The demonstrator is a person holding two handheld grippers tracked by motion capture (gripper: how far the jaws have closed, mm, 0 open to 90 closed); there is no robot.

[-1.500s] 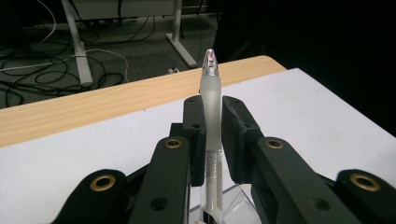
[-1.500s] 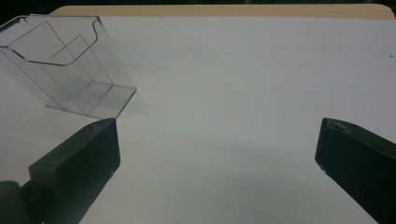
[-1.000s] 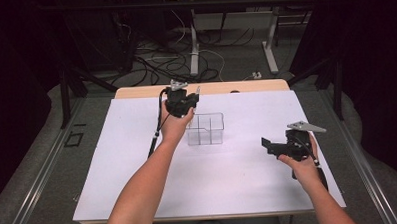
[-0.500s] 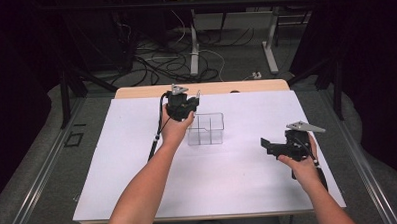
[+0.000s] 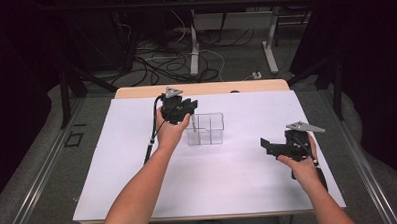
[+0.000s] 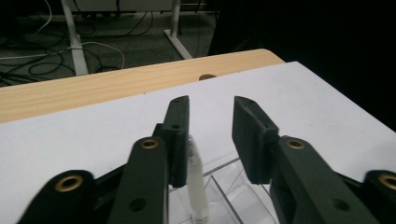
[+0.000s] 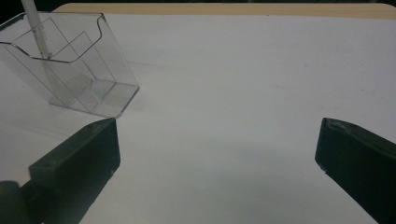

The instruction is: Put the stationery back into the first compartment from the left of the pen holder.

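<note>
at the lower right of the high view the right gripper [image 5: 265, 145] hung wide apart and empty over the white surface [image 5: 139, 194], well apart from the clear organizer [image 5: 205, 129]. up at centre, the left gripper [image 6: 211, 116] had just been opening, jaws parted. the white pen [image 6: 196, 182] stood upright in the organizer's left compartment, beside one jaw.

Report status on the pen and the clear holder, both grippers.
Left gripper over clear holder, jaws just opening, white pen standing inside, leaning on one pad. Right gripper open, parked apart. Nothing in the way.
</note>
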